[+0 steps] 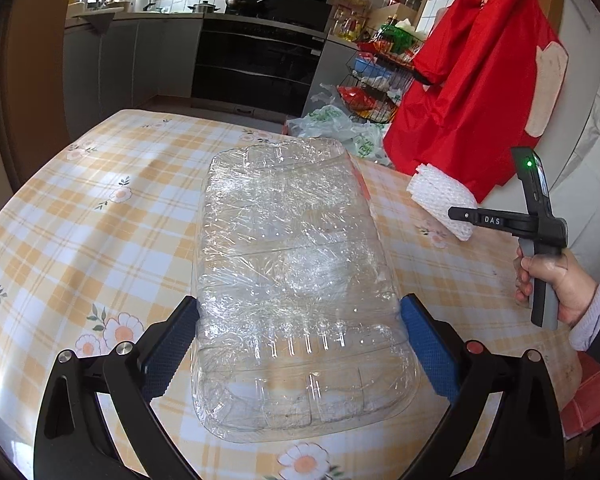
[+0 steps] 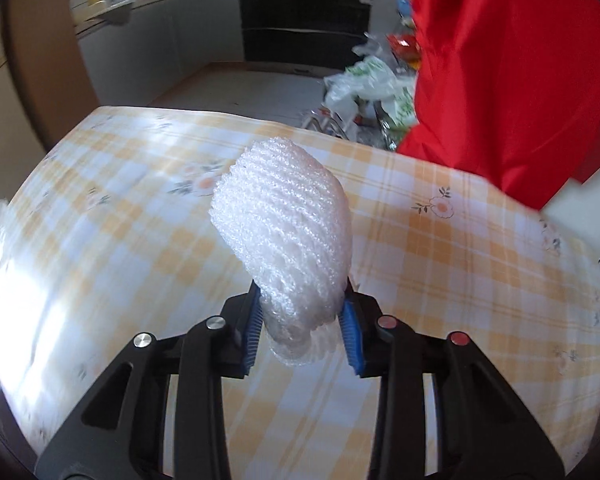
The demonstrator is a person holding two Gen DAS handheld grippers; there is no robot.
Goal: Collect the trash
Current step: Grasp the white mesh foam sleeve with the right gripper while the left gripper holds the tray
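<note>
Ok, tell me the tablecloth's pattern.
Tablecloth: yellow-orange and white plaid with flowers, clearest in the left wrist view.

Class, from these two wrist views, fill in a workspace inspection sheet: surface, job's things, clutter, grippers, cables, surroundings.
Surface: table under a yellow plaid floral cloth.
Job's things: clear plastic container, wrapped in film; white foam net.
Clutter: nothing else seen on the cloth.
Grippers: left gripper clamps the container's sides; right gripper grips the foam net's lower end, net lifted off the cloth.
Cables: nothing seen.
Surroundings: red cloth hanging at the table's far right; plastic bags and a wire rack on the floor beyond; kitchen oven behind.
</note>
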